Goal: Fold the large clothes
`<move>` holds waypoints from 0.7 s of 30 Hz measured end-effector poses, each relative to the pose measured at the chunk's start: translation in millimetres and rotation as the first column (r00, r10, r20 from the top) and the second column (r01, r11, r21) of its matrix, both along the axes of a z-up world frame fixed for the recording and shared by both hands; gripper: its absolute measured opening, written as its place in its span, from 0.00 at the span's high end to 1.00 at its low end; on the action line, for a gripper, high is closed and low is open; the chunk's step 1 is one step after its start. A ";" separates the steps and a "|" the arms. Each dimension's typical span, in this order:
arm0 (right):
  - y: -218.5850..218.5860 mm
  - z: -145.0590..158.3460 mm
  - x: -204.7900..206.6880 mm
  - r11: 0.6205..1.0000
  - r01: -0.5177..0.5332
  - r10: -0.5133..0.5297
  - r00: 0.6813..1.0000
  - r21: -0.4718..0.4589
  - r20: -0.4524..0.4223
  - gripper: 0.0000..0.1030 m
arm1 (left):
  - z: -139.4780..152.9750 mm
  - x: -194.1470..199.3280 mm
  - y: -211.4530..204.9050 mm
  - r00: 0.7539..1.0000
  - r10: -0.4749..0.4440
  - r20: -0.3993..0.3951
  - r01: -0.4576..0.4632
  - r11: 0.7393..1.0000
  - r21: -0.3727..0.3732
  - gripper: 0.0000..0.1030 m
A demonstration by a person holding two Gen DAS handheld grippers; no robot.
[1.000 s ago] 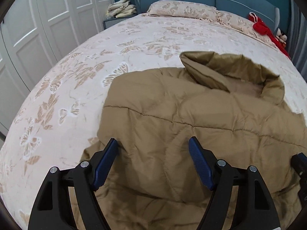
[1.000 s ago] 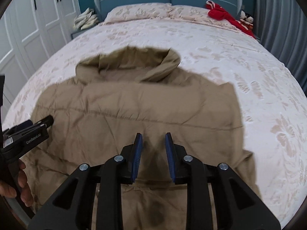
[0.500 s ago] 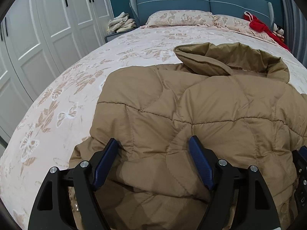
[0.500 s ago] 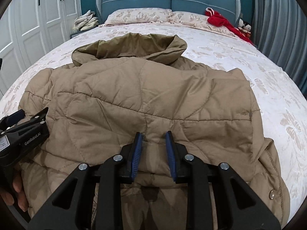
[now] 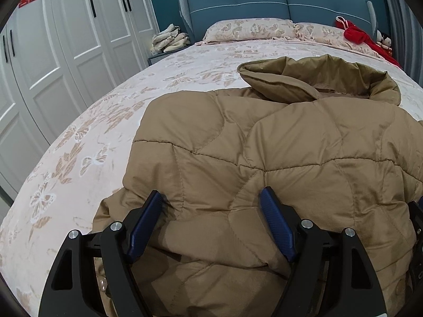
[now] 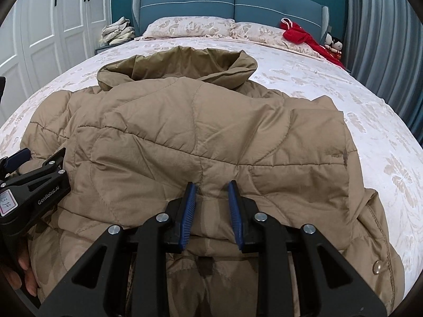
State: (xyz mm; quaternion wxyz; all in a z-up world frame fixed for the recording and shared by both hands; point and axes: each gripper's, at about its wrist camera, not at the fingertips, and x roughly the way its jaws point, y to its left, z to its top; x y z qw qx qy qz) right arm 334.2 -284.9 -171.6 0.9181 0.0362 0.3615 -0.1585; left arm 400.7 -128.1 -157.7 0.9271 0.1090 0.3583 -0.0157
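Straight ahead of both grippers, a tan quilted jacket (image 6: pixel 201 137) lay spread across the bed (image 6: pixel 343 97), its collar (image 6: pixel 177 66) rumpled at the far end and its near hem bunched up under the tools. The right gripper (image 6: pixel 211 198) had its blue pads drawn close, with a raised ridge of the jacket's fabric caught in the narrow gap between them — a pinch on the cloth, by the look of it, though the pads did not quite meet. Off to that gripper's left, the left gripper (image 5: pixel 211 219) sat wide apart, its fingers (image 5: pixel 275 222) resting down on the puffy quilting with a broad hump of jacket between them, gripping nothing. From the right wrist view, the left tool showed at the left edge, low on the jacket's sleeve side, with the person's fingertips just visible beneath it. A snap button (image 6: pixel 376 266) glinted on the jacket's edge, to the right of the right gripper. Beyond the collar, two patterned pillows (image 6: pixel 190 27) leaned against the blue headboard (image 6: pixel 232 2). A red garment (image 6: pixel 304 37) trailed off the far right corner, near small dolls (image 6: pixel 333 42). Far left of the grippers stood white wardrobe doors (image 5: pixel 66 52), and a pile of folded cloth (image 5: pixel 170 38) sat on the nightstand.
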 end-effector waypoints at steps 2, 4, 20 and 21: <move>0.6 -0.7 -1.1 1.000 0.001 -0.001 1.000 -0.001 0.003 0.77 | -0.5 -0.7 0.0 1.000 0.000 0.004 0.000 1.000 -0.002 0.28; 0.6 -1.2 -1.7 1.000 0.001 -0.001 1.000 -0.002 0.006 0.77 | -1.3 -0.8 0.5 1.000 0.000 0.007 0.000 1.000 -0.008 0.28; -3.5 1.0 -4.2 1.000 0.001 -0.002 1.000 0.031 0.019 0.76 | -0.1 -2.0 2.2 1.000 -0.001 -0.001 0.001 1.000 -0.016 0.27; -6.0 3.4 -2.9 0.999 -0.002 0.001 1.000 0.049 0.007 0.76 | 3.3 -0.1 5.0 1.000 -0.006 -0.021 0.006 0.999 -0.033 0.26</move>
